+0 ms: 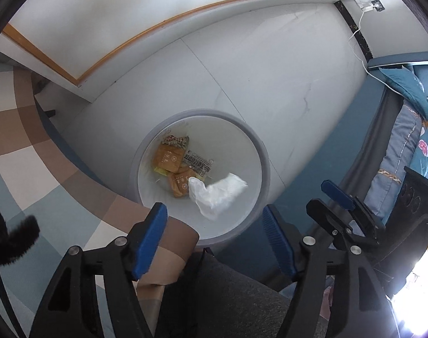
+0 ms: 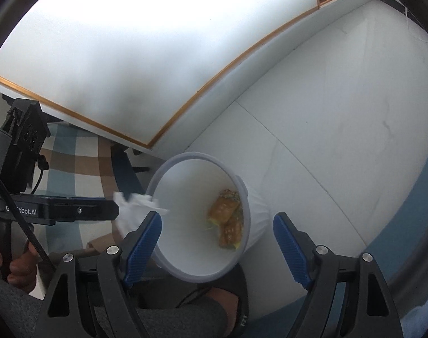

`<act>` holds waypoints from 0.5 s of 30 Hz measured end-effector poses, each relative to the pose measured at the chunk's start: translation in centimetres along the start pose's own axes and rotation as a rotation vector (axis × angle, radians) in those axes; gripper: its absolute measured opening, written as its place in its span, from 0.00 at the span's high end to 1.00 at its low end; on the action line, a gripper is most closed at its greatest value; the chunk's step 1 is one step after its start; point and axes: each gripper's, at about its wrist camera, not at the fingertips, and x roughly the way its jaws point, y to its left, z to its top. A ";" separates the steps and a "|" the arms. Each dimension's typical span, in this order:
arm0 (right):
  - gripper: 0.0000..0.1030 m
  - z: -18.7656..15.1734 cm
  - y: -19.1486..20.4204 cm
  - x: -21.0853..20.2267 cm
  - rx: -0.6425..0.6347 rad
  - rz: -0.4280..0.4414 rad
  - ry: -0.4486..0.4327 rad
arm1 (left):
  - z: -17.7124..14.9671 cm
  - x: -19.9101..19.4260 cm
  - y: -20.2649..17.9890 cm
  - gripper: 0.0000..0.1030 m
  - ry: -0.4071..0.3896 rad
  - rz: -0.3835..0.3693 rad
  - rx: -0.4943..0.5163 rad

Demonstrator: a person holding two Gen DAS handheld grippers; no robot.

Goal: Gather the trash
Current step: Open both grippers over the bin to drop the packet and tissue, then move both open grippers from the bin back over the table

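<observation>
Both of your grippers hang over the bin with their blue pads apart. Nearest in the left wrist view, your left gripper (image 1: 215, 242) points steeply down, jaws spread and nothing pressed between the pads; a grey trouser leg (image 1: 222, 295) fills the gap below it. Just past the pads, the crumpled white tissue (image 1: 218, 194) shows against the inside of the white bin (image 1: 266, 169), free of the pads. In the right wrist view that same tissue (image 2: 135, 205) is blurred at the bin's near rim, just beyond the left tool's black body, so I judge it is dropping in rather than lying settled; I cannot tell for certain.

Your right gripper (image 2: 216, 245) is likewise spread wide and empty, with the bin's mouth framed between its pads and a sandalled foot (image 2: 214, 298) below.

Further in, on the bin's floor, lie the orange snack wrappers (image 1: 171, 166) and a printed packet (image 1: 198, 163), already collected. Beyond the bin are pale floor tiles (image 1: 242, 70), a checked rug (image 1: 30, 155) and a wood-trimmed white cabinet (image 1: 101, 14).

So the step in hand is the release of one piece of trash. Your next move calls for lifting both tools clear of the rim, then turning to look for whatever litter remains; none shows on the floor in these views.
</observation>
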 end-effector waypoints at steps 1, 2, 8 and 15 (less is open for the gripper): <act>0.21 0.0 -0.1 0.0 0.002 0.002 0.003 | -0.1 -0.1 0.1 0.33 -0.004 -0.006 -0.004; 0.21 -0.1 -0.1 0.0 0.003 0.001 0.003 | -0.1 -0.3 0.1 0.31 -0.008 -0.003 -0.008; 0.20 -0.3 0.2 -0.1 -0.001 0.018 0.003 | -0.6 -1.7 0.4 0.28 -0.078 0.029 -0.035; 0.14 -0.2 1.0 -1.0 -0.018 0.051 -0.008 | -1.8 -3.4 0.2 0.28 -0.160 0.037 -0.044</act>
